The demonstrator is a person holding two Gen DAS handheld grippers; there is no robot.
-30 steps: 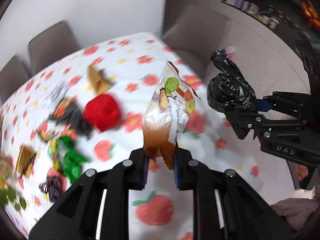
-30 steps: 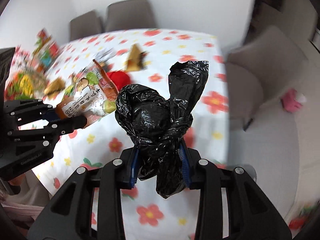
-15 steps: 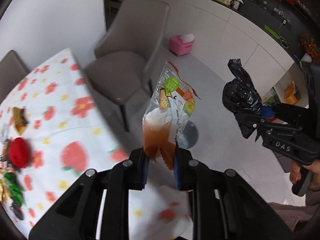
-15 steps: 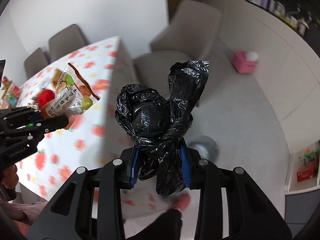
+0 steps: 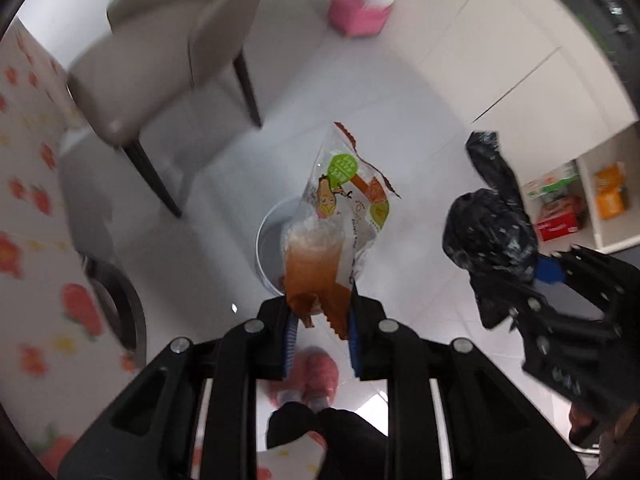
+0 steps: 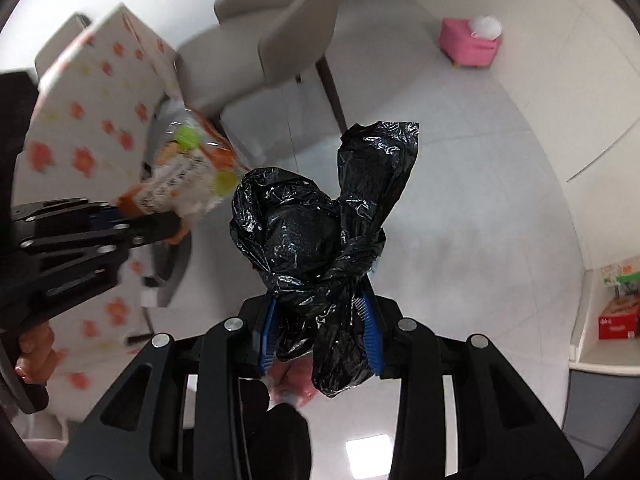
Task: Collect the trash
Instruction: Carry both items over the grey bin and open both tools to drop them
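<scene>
My left gripper (image 5: 319, 312) is shut on a clear snack wrapper (image 5: 334, 224) with orange and green print. It holds the wrapper above a round white trash bin (image 5: 269, 248) on the floor. My right gripper (image 6: 320, 320) is shut on a knotted black plastic bag (image 6: 316, 216). In the left wrist view the black bag (image 5: 486, 224) and right gripper (image 5: 516, 304) are to the right of the bin. In the right wrist view the wrapper (image 6: 188, 176) and left gripper (image 6: 176, 224) are at the left; the bin is hidden.
A grey chair (image 5: 160, 56) stands beyond the bin. The table with the flowered cloth (image 5: 28, 216) is at the left. A pink stool (image 5: 356, 14) sits far back. Shelves with boxes (image 5: 568, 200) are at the right. The person's pink slippers (image 5: 308, 376) are below.
Both grippers have swung away from the table and tilted down toward the floor. The wrapper is now over the trash bin. Both keep their hold.
</scene>
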